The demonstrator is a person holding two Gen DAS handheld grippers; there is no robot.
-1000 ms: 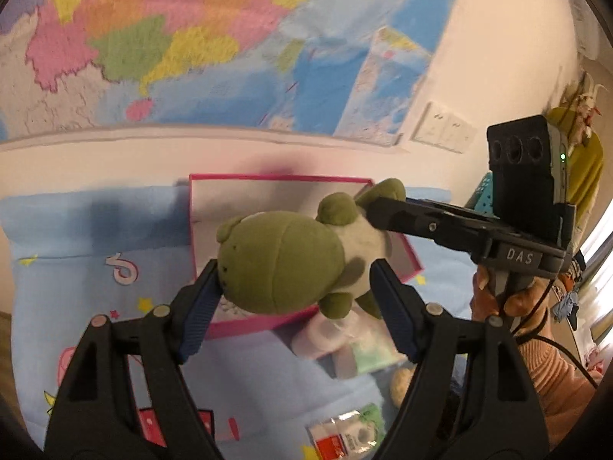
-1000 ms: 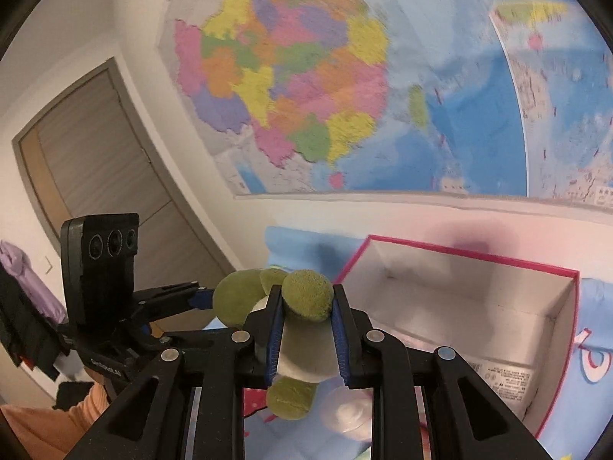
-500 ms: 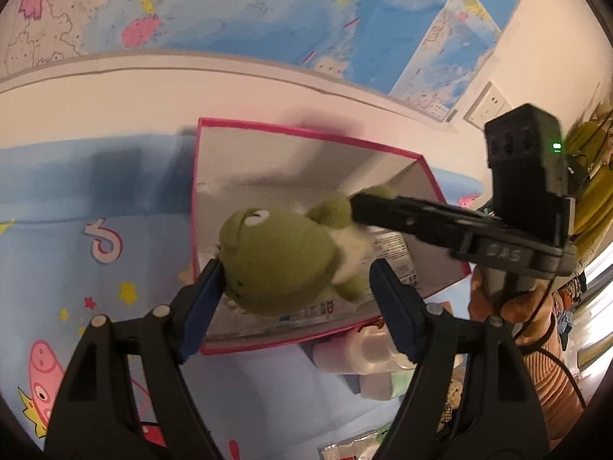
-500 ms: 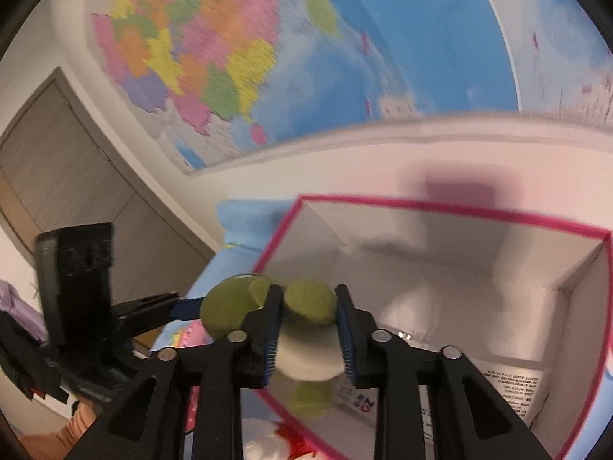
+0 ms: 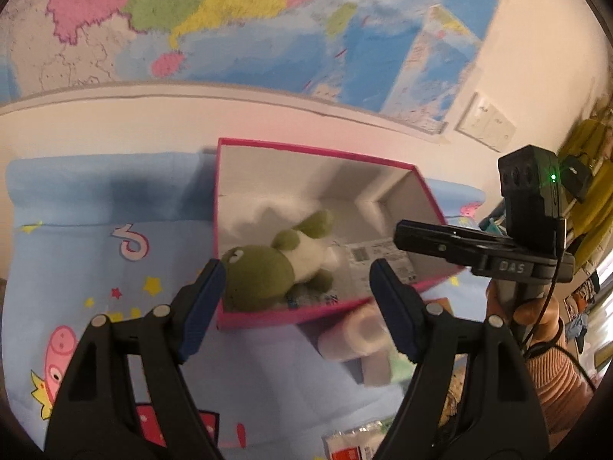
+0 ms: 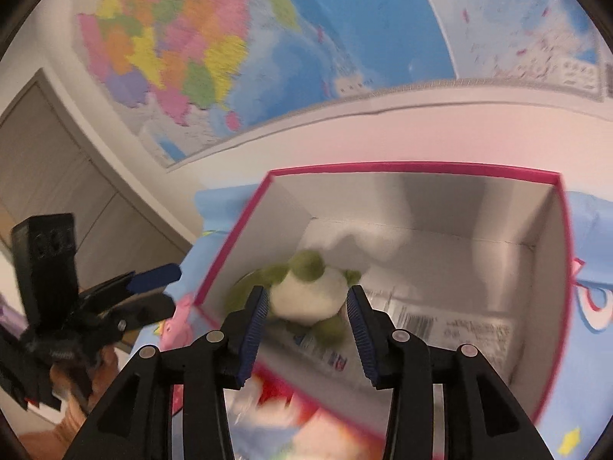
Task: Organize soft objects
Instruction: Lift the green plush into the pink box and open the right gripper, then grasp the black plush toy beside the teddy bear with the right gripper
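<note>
Green and white frog plush lying inside the pink-rimmed cardboard box, near its front left corner, head toward the left wall, white belly up. Blurred in both views, so exact contact with the box floor impossible to tell. Left gripper just in front of the box, jaws wide open, holding nothing. Right gripper above the box's near edge, jaws also spread apart on either side of the plush, not pressing it. Box standing on a light blue cartoon-printed bedsheet, close to the wall with a coloured map. Printed label on the box floor beside the plush. Pale rolled soft item on the sheet just in front of the box.
</note>
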